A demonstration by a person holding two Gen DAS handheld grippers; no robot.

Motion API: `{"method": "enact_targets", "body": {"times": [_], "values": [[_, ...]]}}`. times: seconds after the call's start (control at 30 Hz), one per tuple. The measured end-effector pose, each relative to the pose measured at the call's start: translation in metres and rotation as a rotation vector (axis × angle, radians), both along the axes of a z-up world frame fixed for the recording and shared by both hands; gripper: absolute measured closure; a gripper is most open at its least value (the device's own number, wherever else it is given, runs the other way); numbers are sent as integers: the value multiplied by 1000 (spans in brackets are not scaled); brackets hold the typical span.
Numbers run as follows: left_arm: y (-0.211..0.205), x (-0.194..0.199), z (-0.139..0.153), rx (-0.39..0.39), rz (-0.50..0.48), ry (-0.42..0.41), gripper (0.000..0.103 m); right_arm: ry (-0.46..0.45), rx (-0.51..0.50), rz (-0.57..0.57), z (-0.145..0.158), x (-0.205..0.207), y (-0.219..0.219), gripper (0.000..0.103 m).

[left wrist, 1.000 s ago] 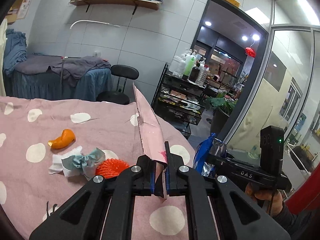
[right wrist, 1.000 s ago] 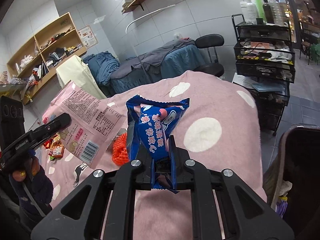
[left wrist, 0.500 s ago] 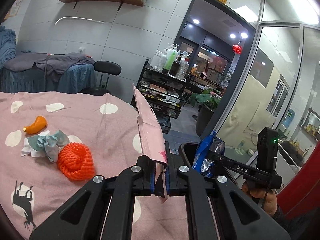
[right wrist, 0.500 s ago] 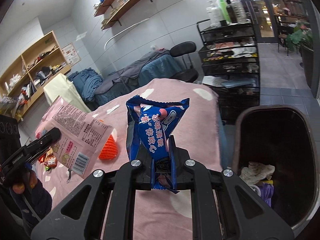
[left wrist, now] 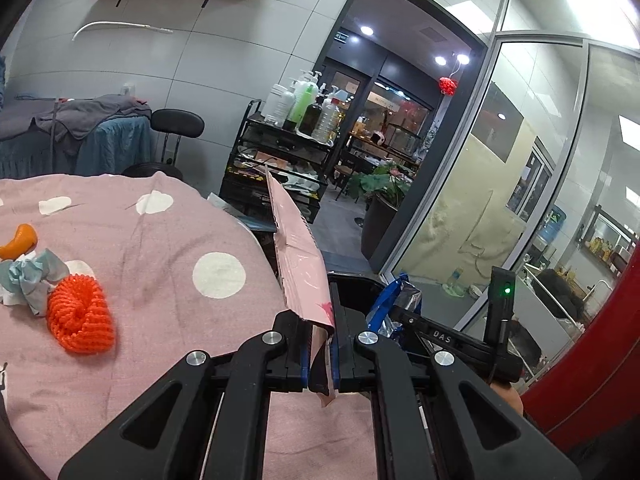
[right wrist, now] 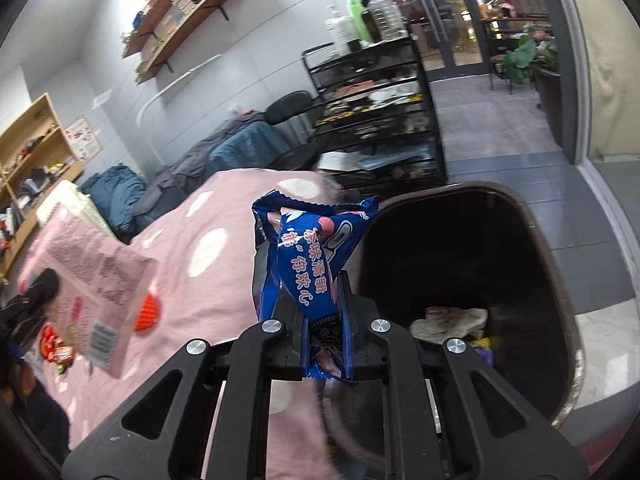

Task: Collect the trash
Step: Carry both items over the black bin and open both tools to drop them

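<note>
A blue snack wrapper (right wrist: 316, 268) stands upright in the right tongs (right wrist: 325, 334), which are pinching its crumpled lower end. It is thin, crinkly film, almost weightless and probably slippery, so a firm pinch on a bunched end like this one looks the safest hold; it should drop freely once released, though a draught could carry it sideways. Just beyond it, to the right and lower, gapes a dark trash bin (right wrist: 552, 264) with crumpled tissue and other scraps already at the bottom.

The left tongs (left wrist: 320, 354) are pressed together on the bottom edge of a pink snack bag (left wrist: 298, 256), a flat empty pouch standing stiffly on edge. It is light too, but broader and springier, likely to flutter or catch on the bin's rim if let go off-centre. In the left wrist view, the right tongs and blue wrapper show just to the right, with the bin's rim between them.

To the left lies a bed covered with a pink blanket with white dots (left wrist: 160, 264). On it rest an orange mesh ball (left wrist: 80, 322), soft and squashy; a crumpled tissue wad (left wrist: 32, 280), limp and easily torn; and an orange peel piece (left wrist: 20, 240) farther off.
</note>
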State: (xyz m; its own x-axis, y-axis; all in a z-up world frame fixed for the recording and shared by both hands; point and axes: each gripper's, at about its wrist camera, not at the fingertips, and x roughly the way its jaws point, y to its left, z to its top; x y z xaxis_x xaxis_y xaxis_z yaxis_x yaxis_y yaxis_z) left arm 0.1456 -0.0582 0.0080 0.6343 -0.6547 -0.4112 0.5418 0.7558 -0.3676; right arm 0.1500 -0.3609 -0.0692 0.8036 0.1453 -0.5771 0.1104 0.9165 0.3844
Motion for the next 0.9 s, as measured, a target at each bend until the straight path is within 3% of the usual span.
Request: {"method": "enact_targets", "body": {"times": [0.4, 0.43, 0.53, 0.9], "values": [[-27, -3, -7, 14, -39, 27, 96, 222, 17, -116, -66, 30, -48, 88], [-28, -2, -8, 14, -38, 30, 96, 229, 23, -115, -68, 30, -48, 80], [-31, -1, -9, 6, -43, 46, 96, 214, 62, -127, -73, 21, -48, 43], [-59, 2, -10, 14, -94, 66, 96, 113, 50, -145, -51, -12, -43, 35]]}}
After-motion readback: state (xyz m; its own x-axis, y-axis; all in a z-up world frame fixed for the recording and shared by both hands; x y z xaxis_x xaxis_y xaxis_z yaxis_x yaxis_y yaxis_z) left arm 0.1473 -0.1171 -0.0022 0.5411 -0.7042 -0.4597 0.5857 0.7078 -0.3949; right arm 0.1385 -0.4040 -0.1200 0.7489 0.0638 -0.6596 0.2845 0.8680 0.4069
